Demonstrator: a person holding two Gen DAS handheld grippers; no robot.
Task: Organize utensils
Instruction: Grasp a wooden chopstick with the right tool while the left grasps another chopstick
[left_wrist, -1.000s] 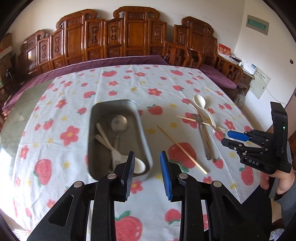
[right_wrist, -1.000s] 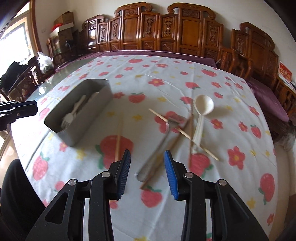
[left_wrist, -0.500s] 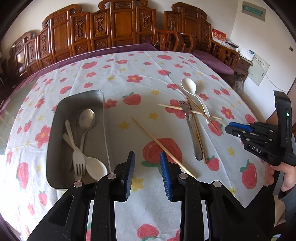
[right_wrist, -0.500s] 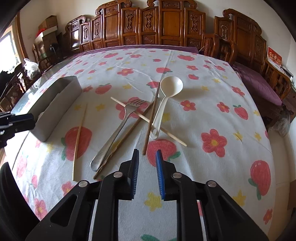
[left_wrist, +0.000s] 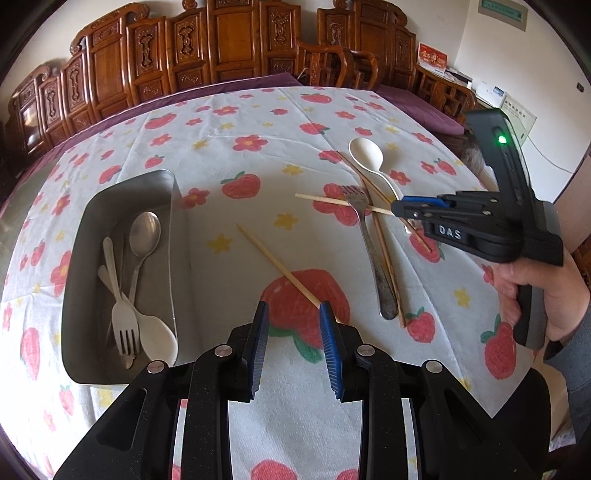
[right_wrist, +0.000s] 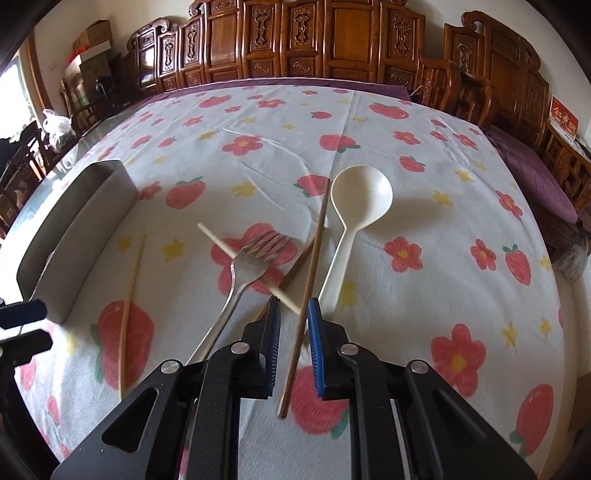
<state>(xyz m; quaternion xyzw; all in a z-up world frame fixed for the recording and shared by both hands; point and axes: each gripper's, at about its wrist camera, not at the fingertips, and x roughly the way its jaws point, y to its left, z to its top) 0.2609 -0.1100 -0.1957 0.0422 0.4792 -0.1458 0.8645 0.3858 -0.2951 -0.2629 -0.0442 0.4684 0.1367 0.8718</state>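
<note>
Your right gripper (right_wrist: 291, 317) has dropped over the brown chopstick (right_wrist: 309, 280), jaws closing around it, no pinch yet | left gripper (left_wrist: 291, 325) stays apart, empty | tray (left_wrist: 83, 258) next.

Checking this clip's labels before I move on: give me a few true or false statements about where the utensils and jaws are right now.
1. The metal tray holds a metal spoon. True.
2. The white spoon on the cloth lies inside the tray. False: it lies on the tablecloth, well apart from the tray.
3. A dark chopstick runs between the right gripper jaws, which are closing. True.
4. The left gripper clamps the metal fork. False: its jaws hold nothing.
</note>
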